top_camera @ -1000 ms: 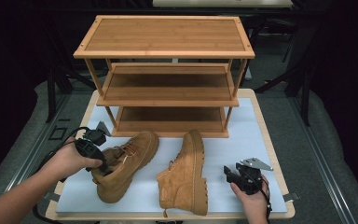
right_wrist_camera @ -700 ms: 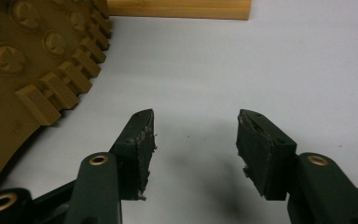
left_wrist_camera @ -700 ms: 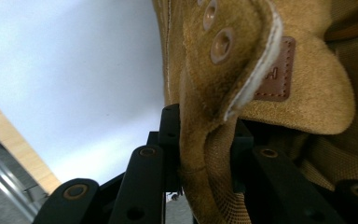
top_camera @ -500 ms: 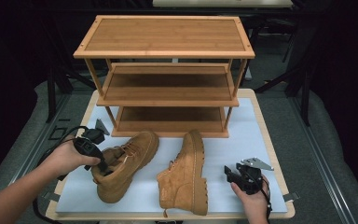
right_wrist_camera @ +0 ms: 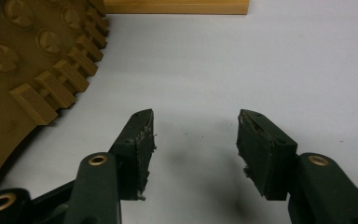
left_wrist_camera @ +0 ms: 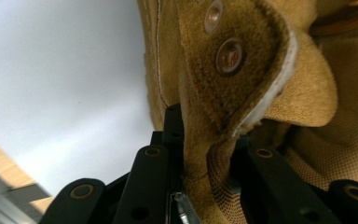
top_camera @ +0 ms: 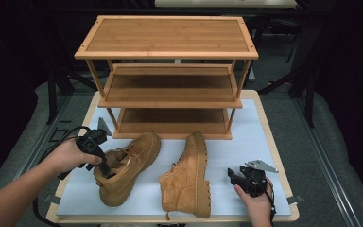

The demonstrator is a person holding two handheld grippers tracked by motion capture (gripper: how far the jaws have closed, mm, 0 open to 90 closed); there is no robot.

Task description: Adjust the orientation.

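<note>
Two tan suede boots lie on the white mat [top_camera: 248, 137]. The left boot [top_camera: 132, 158] stands upright, its toe toward the rack. My left gripper [top_camera: 102, 166] reaches into its ankle opening; its jaws have just been closing, and the collar [left_wrist_camera: 242, 70] is pinched between them. The right boot [top_camera: 189, 179] lies on its side with its lugged sole [right_wrist_camera: 28, 60] facing my right gripper [top_camera: 233, 177]. That gripper rests low on the mat, open, with nothing between its fingertips [right_wrist_camera: 142, 135].
A three-tier bamboo shoe rack [top_camera: 170, 71] stands at the back of the table, its shelves bare; its bottom rail [right_wrist_camera: 177, 6] lies ahead of the right gripper. Dark floor and stand legs surround the table.
The left hand has shifted slightly right and down onto the left boot's collar, and its jaws have come together on it. The right hand and both boots stay put.
</note>
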